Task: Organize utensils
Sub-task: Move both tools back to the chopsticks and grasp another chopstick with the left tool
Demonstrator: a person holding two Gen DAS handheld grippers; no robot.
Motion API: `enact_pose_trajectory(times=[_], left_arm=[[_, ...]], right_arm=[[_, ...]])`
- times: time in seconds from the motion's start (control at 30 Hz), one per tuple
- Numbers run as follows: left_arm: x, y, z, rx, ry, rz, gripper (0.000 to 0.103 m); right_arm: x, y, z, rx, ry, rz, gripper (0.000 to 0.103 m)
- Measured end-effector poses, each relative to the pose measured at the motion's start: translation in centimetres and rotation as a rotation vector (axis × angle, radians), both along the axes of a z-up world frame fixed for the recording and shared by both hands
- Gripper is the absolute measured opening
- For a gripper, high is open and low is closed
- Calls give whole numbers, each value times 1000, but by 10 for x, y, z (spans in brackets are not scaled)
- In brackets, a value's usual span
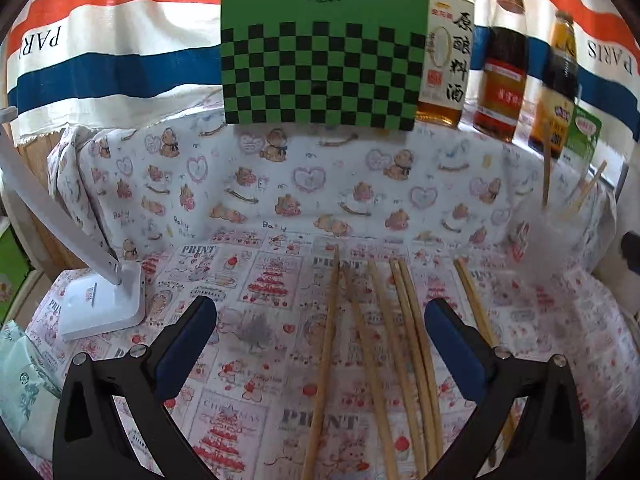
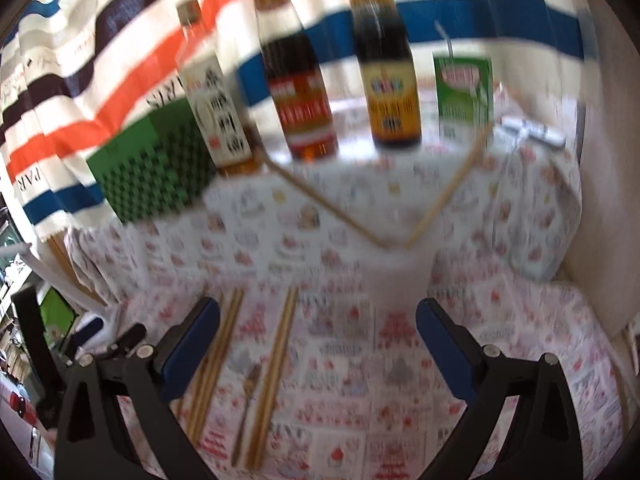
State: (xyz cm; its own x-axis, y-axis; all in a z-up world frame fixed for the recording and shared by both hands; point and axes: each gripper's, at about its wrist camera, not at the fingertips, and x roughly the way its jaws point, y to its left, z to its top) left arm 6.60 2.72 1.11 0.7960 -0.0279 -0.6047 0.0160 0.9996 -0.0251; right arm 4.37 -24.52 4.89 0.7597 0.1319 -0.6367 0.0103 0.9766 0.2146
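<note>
Across the bench's cartoon-printed cloth (image 1: 256, 280) lie loose light wooden chopsticks (image 1: 374, 364), with both left tongs (image 1: 320, 320) and right tongs (image 2: 318, 320) spread wide, pinching nothing.

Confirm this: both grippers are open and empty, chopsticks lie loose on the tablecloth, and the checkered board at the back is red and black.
One detail is wrong. The checkered board is green and black, not red and black, as the left wrist view shows clearly. The rest holds: the left gripper and right gripper are both open and empty, and chopsticks lie loose on the tablecloth.
</note>
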Motion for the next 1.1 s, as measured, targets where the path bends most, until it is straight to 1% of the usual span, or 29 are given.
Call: enact_pose_trajectory(times=[0.07,0.1,0.2,0.3,0.4,0.5,0.57,0.67,0.77,0.83,0.93,1.03,1.1], left_arm=[[-3,0,-4,6,-1,-2,103],[-5,2,-6,-4,1,-6,103],[-3,5,-11,-25,22,-8,103],[1,5,-15,-28,50,-10,103],[9,8,-24,-18,109,4,103],[17,16,-35,-56,176,7,103],[21,21,-41,-82,222,16,103],[22,23,-45,-98,236,22,103],[23,21,-49,-67,252,30,103],[25,20,-51,-53,263,33,103],[27,18,-57,-8,288,58,103],[27,16,-57,-11,293,40,101],[27,14,-58,5,298,39,100]], right_arm=[[5,-1,-12,1,27,-4,98],[7,-1,-18,1,44,-1,98],[12,2,-38,-14,109,63,98],[18,3,-54,-25,183,61,98],[24,1,-68,8,249,75,98],[28,-1,-79,28,301,68,98],[28,-2,-83,38,316,63,98],[27,0,-86,10,317,55,98],[26,0,-86,-12,312,48,98],[27,-1,-87,-9,319,48,98],[29,1,-90,-7,331,51,98],[31,3,-93,-12,346,64,98],[31,6,-94,-28,350,66,98]])
